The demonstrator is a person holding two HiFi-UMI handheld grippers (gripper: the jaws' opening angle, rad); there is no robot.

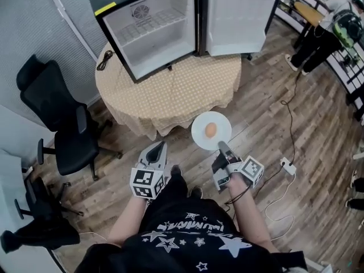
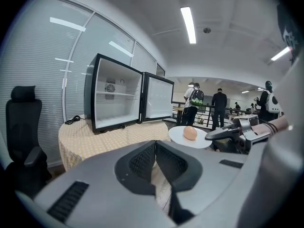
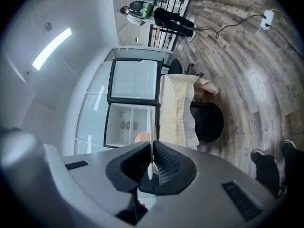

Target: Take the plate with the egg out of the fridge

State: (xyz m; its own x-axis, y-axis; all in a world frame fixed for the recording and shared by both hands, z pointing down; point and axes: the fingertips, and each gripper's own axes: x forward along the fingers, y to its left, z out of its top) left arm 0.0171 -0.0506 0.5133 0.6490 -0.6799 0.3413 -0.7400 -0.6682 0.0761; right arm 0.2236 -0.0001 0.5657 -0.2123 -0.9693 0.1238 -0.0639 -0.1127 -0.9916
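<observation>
White plate (image 1: 199, 134): round, plain, glossy; held level in the air above the wood floor (image 1: 267, 112), at 5 o'clock from the table (image 1: 170, 95), clear of the cloth edge and outside the fridge (image 1: 108, 10)
Tan egg (image 1: 210, 130): one, shell whole; rests at the plate centre
Black fridge: white interior with one wire shelf; door (image 1: 239, 19) swung open toward 3 o'clock; stands on the table at 12 o'clock in the head view
Tongs, right gripper (image 1: 220, 145): jaws narrowed onto the plate rim at the plate's 5 o'clock; one pad on each face of the rim; the plate is carried by this grip alone
Tongs, left gripper (image 1: 161, 145): jaws brought together, tips meeting, nothing between them; sits at 9 o'clock from the right gripper, apart from the plate
Hidden, right gripper view: plate shows edge-on as a thin white line between the jaws; egg is half covered by one jaw
Hidden, left gripper view: near rim of the plate is covered by the gripper body; its far side is covered by the right gripper
Cut off, head view: a person at 2 o'clock is clipped by the frame edge; the plate underside shows in no view
</observation>
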